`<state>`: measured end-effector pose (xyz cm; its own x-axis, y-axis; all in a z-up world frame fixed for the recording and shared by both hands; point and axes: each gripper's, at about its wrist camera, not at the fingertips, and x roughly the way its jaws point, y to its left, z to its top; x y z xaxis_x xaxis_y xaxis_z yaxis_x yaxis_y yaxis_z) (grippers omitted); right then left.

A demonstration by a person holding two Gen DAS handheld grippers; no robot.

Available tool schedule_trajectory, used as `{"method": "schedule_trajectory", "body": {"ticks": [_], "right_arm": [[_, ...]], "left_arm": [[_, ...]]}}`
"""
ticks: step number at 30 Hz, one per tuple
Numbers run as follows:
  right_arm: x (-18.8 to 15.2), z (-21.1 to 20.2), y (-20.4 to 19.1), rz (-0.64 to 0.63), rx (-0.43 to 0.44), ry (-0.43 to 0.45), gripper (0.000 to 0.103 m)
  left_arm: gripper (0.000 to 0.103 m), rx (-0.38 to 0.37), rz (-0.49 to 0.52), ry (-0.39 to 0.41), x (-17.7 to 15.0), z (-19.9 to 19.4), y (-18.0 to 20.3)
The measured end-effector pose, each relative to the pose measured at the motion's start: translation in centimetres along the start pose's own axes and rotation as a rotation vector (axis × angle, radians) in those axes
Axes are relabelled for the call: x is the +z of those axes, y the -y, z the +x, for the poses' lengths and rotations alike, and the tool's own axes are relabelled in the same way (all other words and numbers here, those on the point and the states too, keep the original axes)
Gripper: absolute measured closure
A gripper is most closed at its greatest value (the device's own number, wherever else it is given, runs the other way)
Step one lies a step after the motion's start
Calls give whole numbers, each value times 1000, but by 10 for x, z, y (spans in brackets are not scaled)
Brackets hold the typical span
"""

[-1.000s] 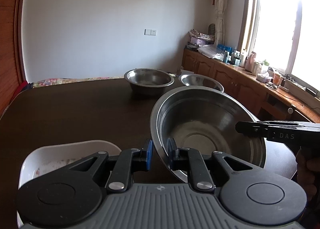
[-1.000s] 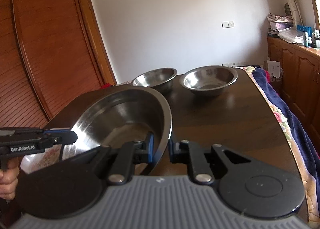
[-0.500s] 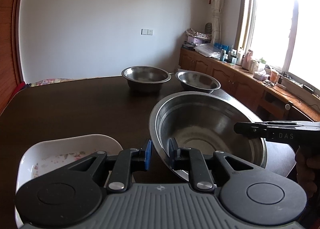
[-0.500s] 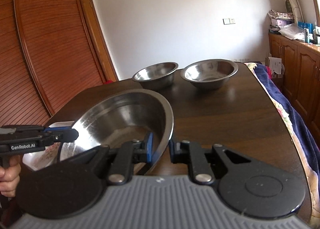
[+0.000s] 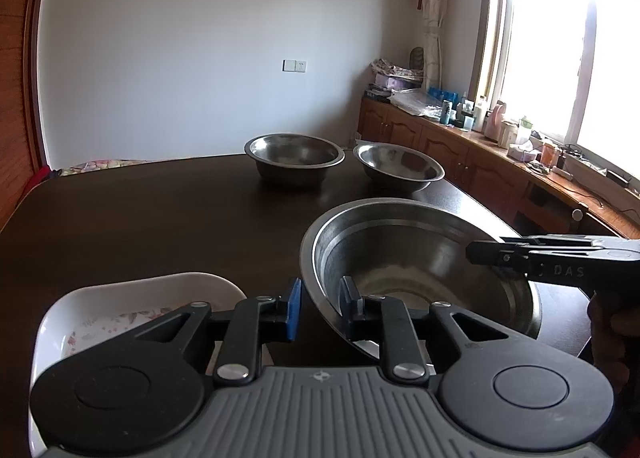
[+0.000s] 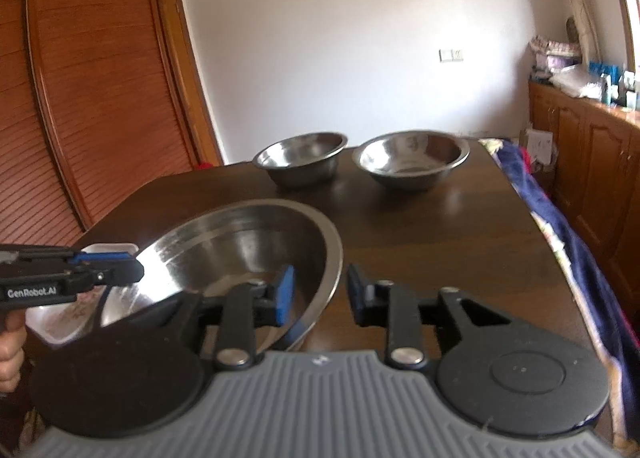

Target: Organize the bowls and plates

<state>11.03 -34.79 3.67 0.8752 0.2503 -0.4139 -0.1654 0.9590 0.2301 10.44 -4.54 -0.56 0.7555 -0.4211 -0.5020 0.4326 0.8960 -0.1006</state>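
A large steel bowl (image 5: 420, 258) (image 6: 240, 242) sits tilted, low over the dark table (image 5: 140, 218), between both grippers. My left gripper (image 5: 320, 308) is shut on its near-left rim, and it shows from the side in the right wrist view (image 6: 136, 268). My right gripper (image 6: 320, 294) stands open with its fingers astride the opposite rim, a gap on each side; its tip appears in the left wrist view (image 5: 470, 252). A white flowered dish (image 5: 120, 298) (image 6: 52, 322) lies left of the bowl. Two smaller steel bowls (image 5: 294, 154) (image 5: 400, 166) stand side by side at the far end.
A wooden sideboard (image 5: 480, 162) with bottles and clutter runs under the window on the right. A louvred wooden wardrobe (image 6: 80, 98) stands left of the table. A patterned blanket (image 6: 560, 218) lies along the table's right edge. A hand (image 6: 8, 354) holds each gripper.
The large bowl has come down toward the table and towards me. My right gripper's fingers have parted from the rim. The left gripper keeps its hold.
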Motion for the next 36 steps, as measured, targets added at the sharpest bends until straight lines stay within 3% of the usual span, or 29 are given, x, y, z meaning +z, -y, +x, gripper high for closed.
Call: {"method": "schedule_trajectory", "body": {"ticks": [21,28,36], "right_arm": [[16,-20,1,-63,-7,52,63],[43,-19,5,-105,8,67,60],[72,-2,12,-147,29,66,59]], "left_arm": [[40,40,47,43,10,-12,-1],[32,66,84,72,33,-12,-1],[30,76,107,76,59,4,-5]]}}
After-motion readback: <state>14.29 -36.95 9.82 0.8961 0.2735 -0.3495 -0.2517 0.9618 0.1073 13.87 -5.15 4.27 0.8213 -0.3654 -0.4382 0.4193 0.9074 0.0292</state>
